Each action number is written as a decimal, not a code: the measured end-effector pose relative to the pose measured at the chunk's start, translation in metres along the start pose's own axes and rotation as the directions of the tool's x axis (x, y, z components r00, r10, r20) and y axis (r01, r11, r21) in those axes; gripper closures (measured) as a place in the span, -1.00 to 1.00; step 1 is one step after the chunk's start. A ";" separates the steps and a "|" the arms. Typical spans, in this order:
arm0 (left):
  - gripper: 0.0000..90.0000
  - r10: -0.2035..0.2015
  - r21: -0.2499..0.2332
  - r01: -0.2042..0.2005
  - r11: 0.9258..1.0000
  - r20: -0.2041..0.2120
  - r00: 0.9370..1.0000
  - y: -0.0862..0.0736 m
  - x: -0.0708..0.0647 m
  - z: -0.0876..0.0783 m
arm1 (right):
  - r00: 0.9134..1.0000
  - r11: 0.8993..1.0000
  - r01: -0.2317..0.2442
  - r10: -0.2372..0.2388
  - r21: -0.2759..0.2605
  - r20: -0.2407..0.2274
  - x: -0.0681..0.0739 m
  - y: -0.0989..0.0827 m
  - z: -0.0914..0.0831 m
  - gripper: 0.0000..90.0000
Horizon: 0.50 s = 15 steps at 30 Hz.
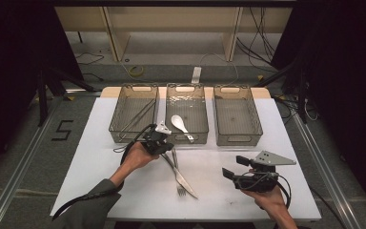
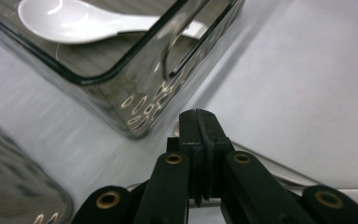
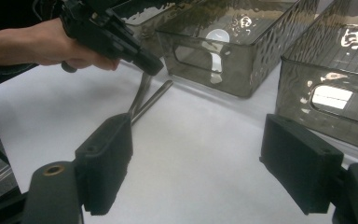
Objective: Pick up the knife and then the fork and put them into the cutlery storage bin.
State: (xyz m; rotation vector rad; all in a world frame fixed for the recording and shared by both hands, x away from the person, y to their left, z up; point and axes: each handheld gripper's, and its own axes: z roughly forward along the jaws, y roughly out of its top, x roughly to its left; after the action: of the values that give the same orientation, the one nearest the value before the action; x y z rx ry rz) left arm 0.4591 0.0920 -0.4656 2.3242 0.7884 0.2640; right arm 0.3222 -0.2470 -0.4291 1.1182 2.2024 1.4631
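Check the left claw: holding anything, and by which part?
Left claw is shut on the upper handle end of a piece of metal cutlery, the knife or the fork; which one cannot be told.

The table (image 1: pixel 100 181) carries a white rectangular top with a tan board showing at its far corners. Three smoked transparent bins stand directly on it in a row along the far edge: a left bin (image 1: pixel 116 125), a middle bin (image 1: pixel 205 125) and a right bin (image 1: pixel 256 125), set side by side with narrow gaps. A fork (image 1: pixel 180 183) and a table knife (image 1: pixel 187 183) lie crossed on the top near its centre, handles toward the middle bin, working ends toward the near edge.
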 end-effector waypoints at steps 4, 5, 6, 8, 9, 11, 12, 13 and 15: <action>0.97 0.003 0.017 -0.003 1.000 0.001 1.000 -0.001 0.000 0.006 | 1.000 1.000 0.003 -0.002 0.006 -0.003 0.001 0.000 0.001 -0.42; 0.97 0.015 0.029 -0.015 0.999 0.000 1.000 -0.001 0.000 0.007 | 1.000 1.000 0.003 -0.003 0.007 -0.003 0.001 0.000 0.001 -0.43; 0.97 0.025 0.040 -0.025 0.999 0.000 1.000 -0.001 0.000 0.009 | 1.000 1.000 0.003 -0.003 0.008 -0.004 0.001 0.000 0.001 -0.43; 0.97 0.028 0.058 -0.028 0.998 -0.005 1.000 -0.002 0.000 0.012 | 1.000 1.000 0.003 -0.003 0.009 -0.004 0.001 0.000 0.002 -0.42; 0.97 0.027 0.067 -0.027 0.997 -0.003 1.000 -0.002 0.000 0.013 | 1.000 1.000 0.004 -0.004 0.009 -0.004 0.001 0.000 0.002 -0.42; 0.97 0.031 0.078 -0.031 0.996 0.000 1.000 -0.003 0.001 0.013 | 1.000 1.000 0.002 -0.002 0.007 -0.004 0.001 0.000 0.001 -0.42; 0.97 0.033 0.087 -0.033 0.996 0.000 0.999 -0.002 0.000 0.013 | 1.000 1.000 0.002 -0.002 0.007 -0.004 0.001 0.000 0.001 -0.42; 0.97 0.038 0.098 -0.037 0.995 -0.004 0.999 -0.002 0.000 0.012 | 1.000 1.000 0.003 -0.003 0.006 -0.003 0.000 0.000 0.001 -0.42; 0.97 0.048 0.117 -0.046 0.992 -0.010 0.999 -0.002 0.000 0.010 | 1.000 1.000 0.002 -0.002 0.005 -0.004 0.000 0.000 0.000 -0.42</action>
State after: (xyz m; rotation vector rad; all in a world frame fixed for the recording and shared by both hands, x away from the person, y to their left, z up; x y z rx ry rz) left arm 0.4621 0.0877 -0.4748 2.4555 0.7747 0.2604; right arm 0.3224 -0.2463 -0.4289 1.1159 2.2098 1.4614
